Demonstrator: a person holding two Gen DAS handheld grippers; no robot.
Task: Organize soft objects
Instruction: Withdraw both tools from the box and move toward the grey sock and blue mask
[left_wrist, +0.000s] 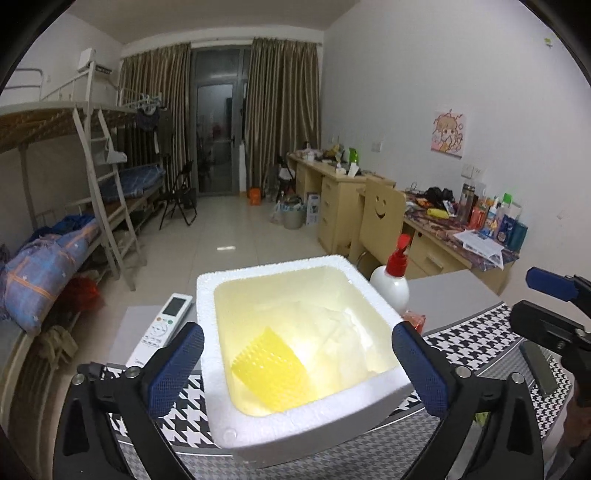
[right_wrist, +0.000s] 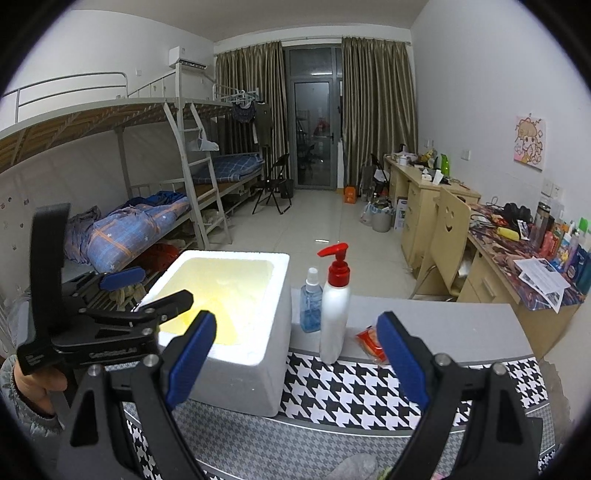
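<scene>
A white foam box (left_wrist: 295, 428) stands on the houndstooth cloth (right_wrist: 351, 391). On its floor lies a yellow soft pad (left_wrist: 271, 373), free of any finger. My left gripper (left_wrist: 298, 332) hangs over the box with its jaws wide open and nothing held; in the right wrist view the left gripper (right_wrist: 162, 286) reaches over the box's left rim, held by a hand. My right gripper (right_wrist: 295, 321) is open and empty, to the right of the box (right_wrist: 236, 350), and a red-orange packet (right_wrist: 369, 341) lies just beyond its right finger.
A white pump bottle with a red top (right_wrist: 334, 314) and a blue spray bottle (right_wrist: 310, 306) stand right of the box. A white remote (left_wrist: 162, 328) lies to its left. The grey table (right_wrist: 443, 325) ends behind them; desks, a chair and bunk beds stand farther off.
</scene>
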